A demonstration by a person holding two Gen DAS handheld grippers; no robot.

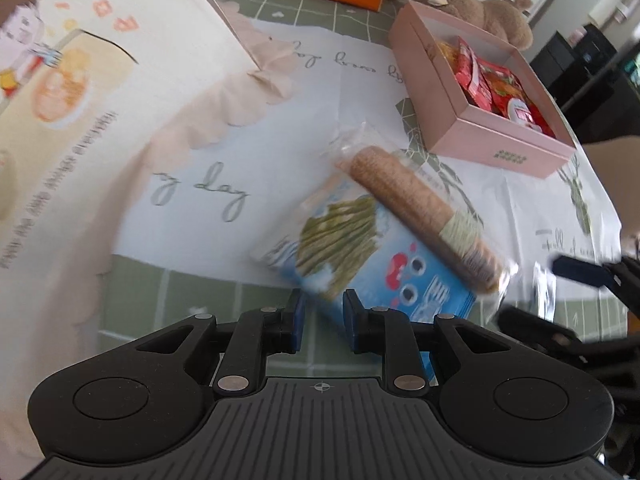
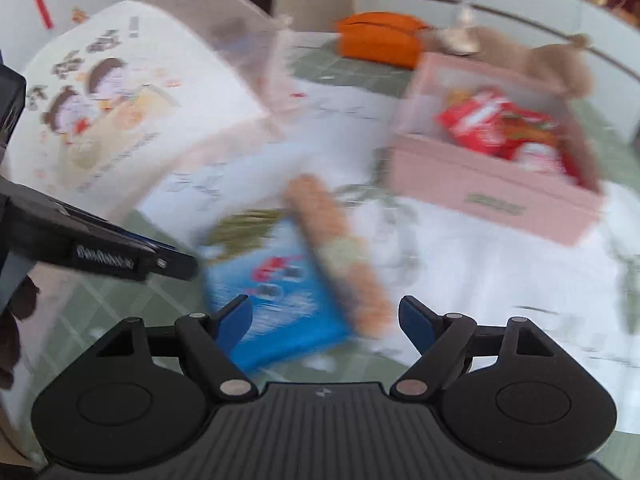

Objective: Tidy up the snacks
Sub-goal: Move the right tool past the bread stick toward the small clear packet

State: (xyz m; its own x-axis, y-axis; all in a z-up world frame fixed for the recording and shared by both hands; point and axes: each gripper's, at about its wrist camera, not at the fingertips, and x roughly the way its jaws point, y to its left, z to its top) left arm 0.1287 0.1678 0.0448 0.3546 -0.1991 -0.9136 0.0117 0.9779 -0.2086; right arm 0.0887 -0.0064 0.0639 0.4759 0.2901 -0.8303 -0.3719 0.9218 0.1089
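Blue snack pack (image 1: 372, 264) lies before left gripper's (image 1: 323, 322) seemingly narrowed fingers.

Green-tiled table (image 1: 192, 292) bears pink box (image 1: 492, 136), seemingly paper sheets (image 1: 280, 152).

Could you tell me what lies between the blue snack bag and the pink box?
The clear-wrapped cracker sleeve lies against the blue snack bag; beyond it, only bare tablecloth up to the pink box, clearest in the left wrist view.

Left gripper (image 1: 323, 322) hovers low with its jaws narrowly parted, right gripper (image 2: 325, 320) close alongside, spread wide.
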